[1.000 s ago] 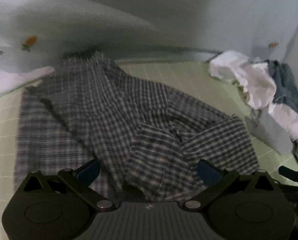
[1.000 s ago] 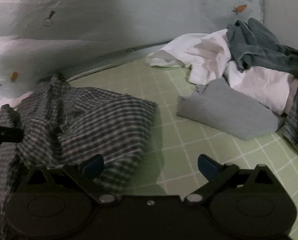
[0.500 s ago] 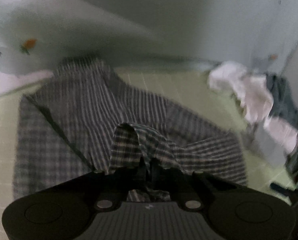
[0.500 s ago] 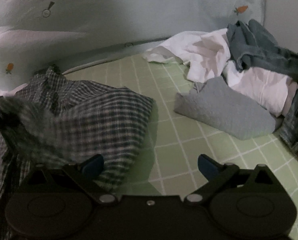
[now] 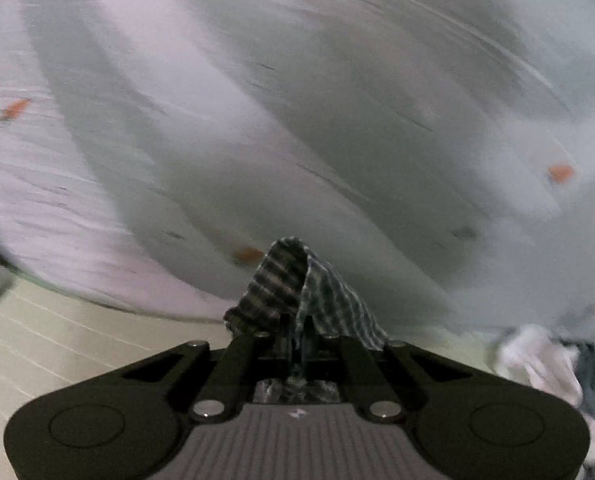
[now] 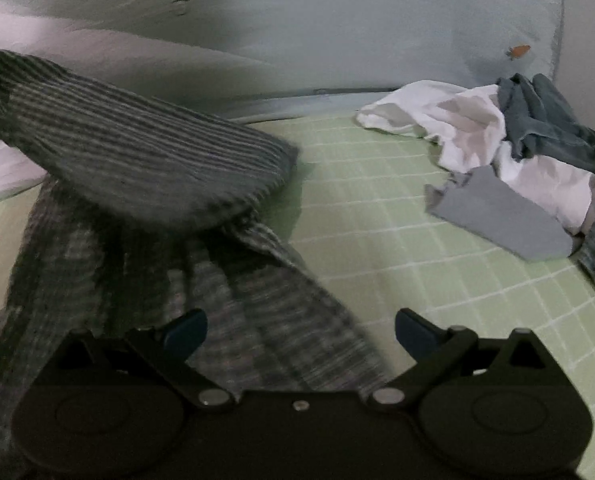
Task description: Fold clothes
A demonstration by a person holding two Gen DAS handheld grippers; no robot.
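A dark plaid shirt (image 6: 145, 168) lies on the green checked mat (image 6: 397, 248) in the right wrist view, one part lifted up and to the left, the rest spread flat below. My left gripper (image 5: 296, 332) is shut on a fold of that plaid shirt (image 5: 297, 280), which pokes up between the pads against a blurred pale blue backdrop. My right gripper (image 6: 300, 330) stands open just above the flat plaid cloth, with its blue pads (image 6: 185, 330) wide apart and nothing pinched.
A heap of white and blue-grey clothes (image 6: 493, 136) sits at the back right of the mat, with a flat grey garment (image 6: 501, 220) in front of it. A pale blue sheet with small orange carrots (image 6: 377, 32) forms the backdrop. The heap (image 5: 553, 364) also shows low right in the left wrist view.
My left gripper shut on a fold of the plaid shirt, then rose and swung with it. My right gripper moved left over the shirt and stayed open.
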